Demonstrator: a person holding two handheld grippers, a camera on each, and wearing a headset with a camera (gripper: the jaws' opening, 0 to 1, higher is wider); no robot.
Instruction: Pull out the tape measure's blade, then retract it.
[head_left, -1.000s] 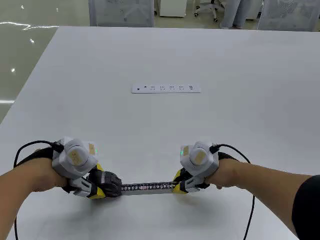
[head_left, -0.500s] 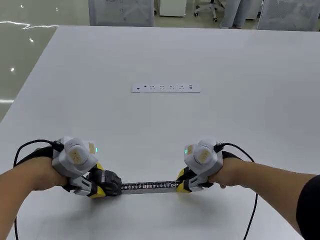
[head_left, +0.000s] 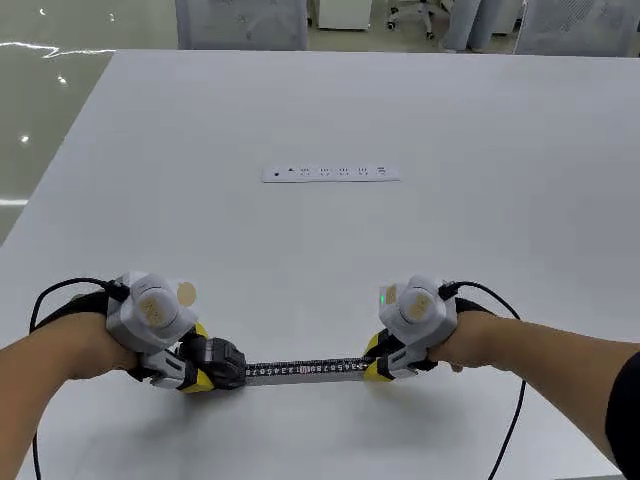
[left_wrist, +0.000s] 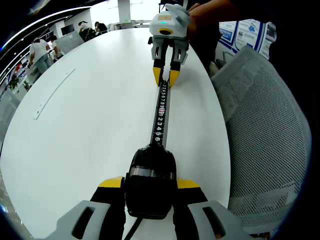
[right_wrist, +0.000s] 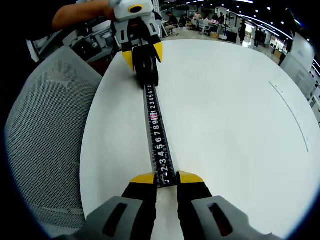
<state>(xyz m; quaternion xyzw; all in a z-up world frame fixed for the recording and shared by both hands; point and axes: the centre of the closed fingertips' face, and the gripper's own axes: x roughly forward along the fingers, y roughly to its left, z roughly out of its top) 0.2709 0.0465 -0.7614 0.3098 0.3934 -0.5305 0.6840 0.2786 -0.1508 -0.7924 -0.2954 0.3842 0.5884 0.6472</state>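
The left hand-held gripper (head_left: 203, 362) is clamped on the black case (left_wrist: 150, 182) of the tape measure (head_left: 226, 363), w/ its jaws closed against the case's two sides. The case is rested on the tabletop (head_left: 420, 110), close to the near edge, i.e. the person's side. The right hand-held gripper (right_wrist: 166, 179) is closed on the tip of the blade (right_wrist: 156, 127), which is pinched btwn the yellow fingertips (right_wrist: 143, 178) at the low numbers of the scale.

From the case the blade is run straight out to the right, w/ no sag or twist seen. Whether it is touching the tabletop or just above it cannot be told. Its long axis is laid approx. parallel to the near edge, so the right hand-held gripper is set directly in line w/ the case mouth.

Pull-out is judged part done, as only a short run of scale is exposed. Any further pull would be made along that same axis, away from the case. Retraction would be made back along it, w/ the tip guided so the blade isn't snapped in.

Room: right of the case, past the right hand-held gripper, bare tabletop is left for a longer pull. A mesh chair (left_wrist: 260, 125) is seen beyond the near edge, on the person's side of the case, so drift that way is best avoided. A power strip (head_left: 330, 174) is laid well apart on the far side of the case, out of the path.
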